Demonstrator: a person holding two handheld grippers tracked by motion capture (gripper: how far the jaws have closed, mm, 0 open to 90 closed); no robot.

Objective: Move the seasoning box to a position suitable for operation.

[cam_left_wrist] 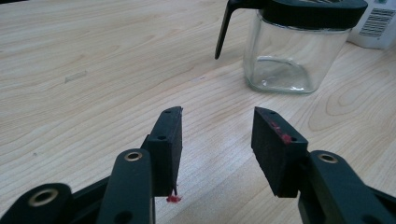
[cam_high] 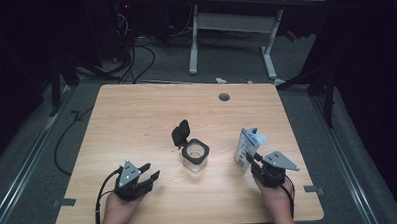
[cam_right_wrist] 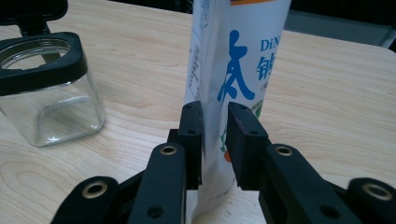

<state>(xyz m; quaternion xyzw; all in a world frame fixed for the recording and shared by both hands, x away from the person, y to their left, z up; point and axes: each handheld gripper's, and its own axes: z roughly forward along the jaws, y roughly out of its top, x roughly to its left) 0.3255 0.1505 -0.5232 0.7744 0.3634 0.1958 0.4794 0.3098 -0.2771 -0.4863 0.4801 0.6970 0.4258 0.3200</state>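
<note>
A clear square glass jar (cam_high: 195, 156) with a black rim stands at the table's middle, its black flip lid (cam_high: 180, 133) hinged open to the back left. It looks empty. A white pouch with blue print (cam_high: 246, 146) stands upright to its right. My right gripper (cam_high: 253, 160) is shut on the pouch's (cam_right_wrist: 238, 60) lower edge, the jaws (cam_right_wrist: 215, 109) pressing both faces. My left gripper (cam_high: 151, 172) rests low at the front left of the jar, open with nothing between its jaws (cam_left_wrist: 217, 116). The jar (cam_left_wrist: 294, 51) stands ahead of it to the right.
The wooden table (cam_high: 136, 114) has a round cable hole (cam_high: 224, 96) near its far edge. Bare wood lies left of and behind the jar. Beyond the table stand a white desk frame (cam_high: 231, 36) and floor cables (cam_high: 134, 59).
</note>
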